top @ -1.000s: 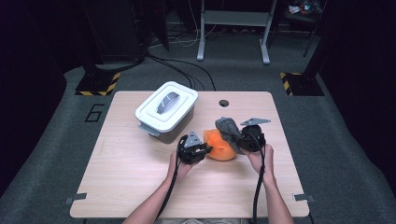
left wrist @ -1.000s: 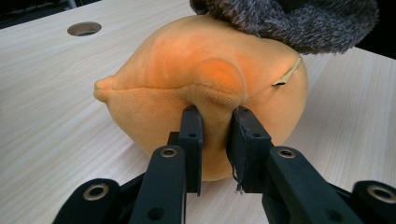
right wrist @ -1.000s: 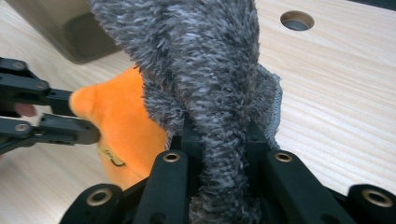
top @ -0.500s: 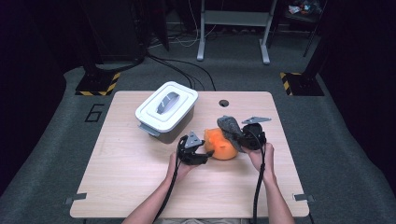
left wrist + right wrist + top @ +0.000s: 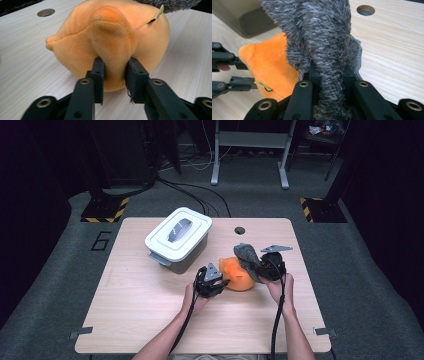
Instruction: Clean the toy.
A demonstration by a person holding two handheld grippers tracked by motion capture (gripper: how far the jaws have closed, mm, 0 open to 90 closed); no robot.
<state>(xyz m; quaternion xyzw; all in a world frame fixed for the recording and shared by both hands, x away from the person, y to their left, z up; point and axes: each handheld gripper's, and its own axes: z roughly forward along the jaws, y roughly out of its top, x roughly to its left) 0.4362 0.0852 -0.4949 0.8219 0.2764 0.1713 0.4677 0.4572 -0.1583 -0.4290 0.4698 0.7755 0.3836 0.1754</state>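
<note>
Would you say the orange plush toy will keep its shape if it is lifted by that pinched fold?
Probably not: the orange plush toy dents where the left gripper pinches it, so it likely sags. It looks light and soft. Its rounded body may roll.

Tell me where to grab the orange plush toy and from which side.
Grip the orange plush toy by its protruding stuffed limb, coming in level from the person's side: that narrow lobe fits between the jaws, while the round body is too wide. The left claw is pinching it there.

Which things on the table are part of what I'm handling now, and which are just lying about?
In hand:
- orange plush toy, a fold pinched by the left gripper, whose jaws have just closed
- grey fuzzy part, clamped in the right gripper

Lying about:
- lidded white bin
- table hole
</note>
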